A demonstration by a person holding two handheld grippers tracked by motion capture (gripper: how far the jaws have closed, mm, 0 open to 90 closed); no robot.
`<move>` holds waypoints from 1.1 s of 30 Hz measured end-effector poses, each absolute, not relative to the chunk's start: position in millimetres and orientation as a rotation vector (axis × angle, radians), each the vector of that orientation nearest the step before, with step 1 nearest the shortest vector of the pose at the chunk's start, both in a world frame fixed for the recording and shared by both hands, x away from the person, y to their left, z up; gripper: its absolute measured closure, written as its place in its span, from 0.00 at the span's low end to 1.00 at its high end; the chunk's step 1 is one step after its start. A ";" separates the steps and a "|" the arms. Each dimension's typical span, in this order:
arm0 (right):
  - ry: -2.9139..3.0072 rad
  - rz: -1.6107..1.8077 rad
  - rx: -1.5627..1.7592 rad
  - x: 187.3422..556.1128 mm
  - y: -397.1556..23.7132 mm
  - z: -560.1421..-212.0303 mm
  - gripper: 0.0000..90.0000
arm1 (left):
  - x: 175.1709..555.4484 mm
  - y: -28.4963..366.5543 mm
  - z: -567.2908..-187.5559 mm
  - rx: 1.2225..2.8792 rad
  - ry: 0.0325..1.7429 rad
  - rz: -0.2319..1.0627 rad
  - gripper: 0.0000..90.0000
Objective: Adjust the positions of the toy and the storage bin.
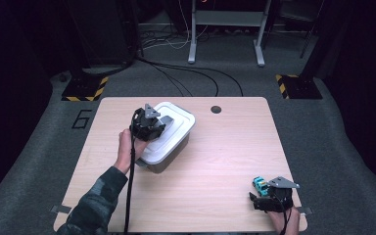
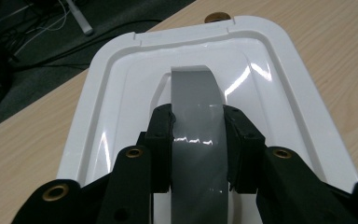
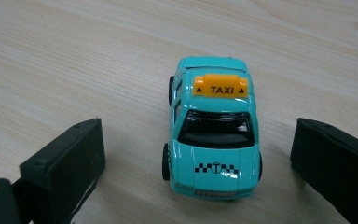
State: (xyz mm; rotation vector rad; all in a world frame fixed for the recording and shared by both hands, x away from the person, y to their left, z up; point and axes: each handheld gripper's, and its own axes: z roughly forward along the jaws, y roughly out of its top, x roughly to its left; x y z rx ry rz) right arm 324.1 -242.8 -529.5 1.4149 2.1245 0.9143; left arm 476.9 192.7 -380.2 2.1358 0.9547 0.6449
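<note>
- The white-lidded storage box (image 1: 169, 134) sits on the wooden counter (image 1: 225, 161), left of the middle, and serves as landmark here.
- The left gripper (image 2: 198, 140) is over the box's lid (image 2: 121, 84), and its fingers (image 2: 161, 135) are clenched on the grey handle (image 2: 198, 107) that runs along the lid's middle; the pads press on both its edges.
- The turquoise toy taxi (image 3: 213, 128) stands on the counter well to the right of the box, near the counter's near right corner.
- The right gripper (image 3: 196, 158) is at the taxi; its fingers (image 3: 70, 156) are released, one on each side of the car and clear of it.
- The taxi's front faces the right gripper.
</note>
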 end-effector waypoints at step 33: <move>2.123 0.912 1.417 324.0 -242.9 -529.4 0.03 | 465.5 139.8 -382.7 2.086 0.893 0.380 0.75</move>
